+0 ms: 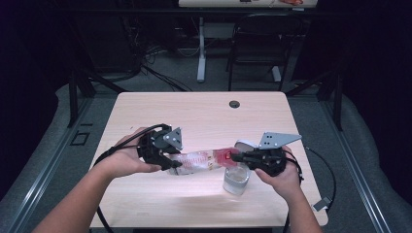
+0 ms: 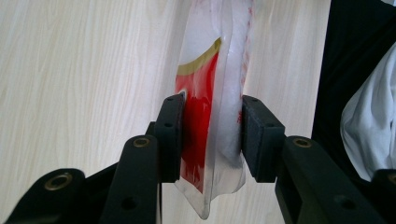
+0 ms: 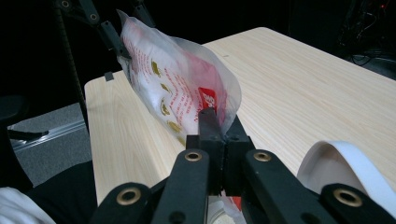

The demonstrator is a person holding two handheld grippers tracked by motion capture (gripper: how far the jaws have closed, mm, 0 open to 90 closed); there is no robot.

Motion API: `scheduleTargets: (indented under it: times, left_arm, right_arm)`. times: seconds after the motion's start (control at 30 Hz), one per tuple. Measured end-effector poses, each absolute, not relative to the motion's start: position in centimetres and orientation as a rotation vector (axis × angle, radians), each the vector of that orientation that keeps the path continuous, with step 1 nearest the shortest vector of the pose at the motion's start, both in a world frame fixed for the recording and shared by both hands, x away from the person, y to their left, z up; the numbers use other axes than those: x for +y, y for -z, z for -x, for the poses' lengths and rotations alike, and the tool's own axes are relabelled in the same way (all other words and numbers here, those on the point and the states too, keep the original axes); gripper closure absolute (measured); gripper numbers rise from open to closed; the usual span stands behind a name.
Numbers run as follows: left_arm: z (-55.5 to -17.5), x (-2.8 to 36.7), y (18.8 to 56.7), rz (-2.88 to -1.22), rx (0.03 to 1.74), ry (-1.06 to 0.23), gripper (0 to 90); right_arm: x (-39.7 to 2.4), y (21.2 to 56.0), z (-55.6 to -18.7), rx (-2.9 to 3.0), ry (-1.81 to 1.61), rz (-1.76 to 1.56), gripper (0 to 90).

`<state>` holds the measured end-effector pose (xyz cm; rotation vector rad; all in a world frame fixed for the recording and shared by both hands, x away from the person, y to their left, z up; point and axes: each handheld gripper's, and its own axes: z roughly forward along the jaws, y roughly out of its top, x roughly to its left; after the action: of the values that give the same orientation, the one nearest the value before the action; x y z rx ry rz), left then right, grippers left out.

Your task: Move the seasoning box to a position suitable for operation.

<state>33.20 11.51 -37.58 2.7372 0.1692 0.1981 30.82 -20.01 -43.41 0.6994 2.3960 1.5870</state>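
Clear plastic pouch point(image 1: 201, 161) held level above the desk point(image 1: 194, 111), beside a cup point(image 1: 236, 180): left gripper point(image 1: 171, 164) fingers clamp one end, right gripper point(image 1: 236, 156) fingers pinch the other.

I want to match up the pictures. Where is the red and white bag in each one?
High view: the bag hangs lower middle, stretched between the left claw and right claw.
Left gripper view: middle, squeezed between the jaws.
Right gripper view: upper left of middle, its edge pinched.
Shared landmark: the pale wooden table.
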Motion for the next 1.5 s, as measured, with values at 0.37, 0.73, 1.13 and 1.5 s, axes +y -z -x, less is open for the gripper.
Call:
scheduleTargets:
  times: [0.37,0.73,1.13,1.5]
  left_arm:
    - [-33.1,11.0,36.7,-2.753,0.140,-0.206,63.8]
    - [-33.2,10.4,35.8,-2.753,0.123,-0.202,65.0]
    - [-33.2,9.7,35.1,-2.770,0.102,-0.207,67.7]
    - [-33.3,9.5,34.9,-2.771,0.092,-0.198,71.4]
  right_arm:
    - [-20.3,43.5,-30.4,2.404,-1.593,-0.740,90.0]
    - [-21.1,44.1,-30.2,2.375,-1.629,-0.741,90.0]
    - [-21.5,44.5,-30.2,2.362,-1.649,-0.760,90.0]
    - [-21.5,44.7,-30.3,2.361,-1.669,-0.770,90.0]
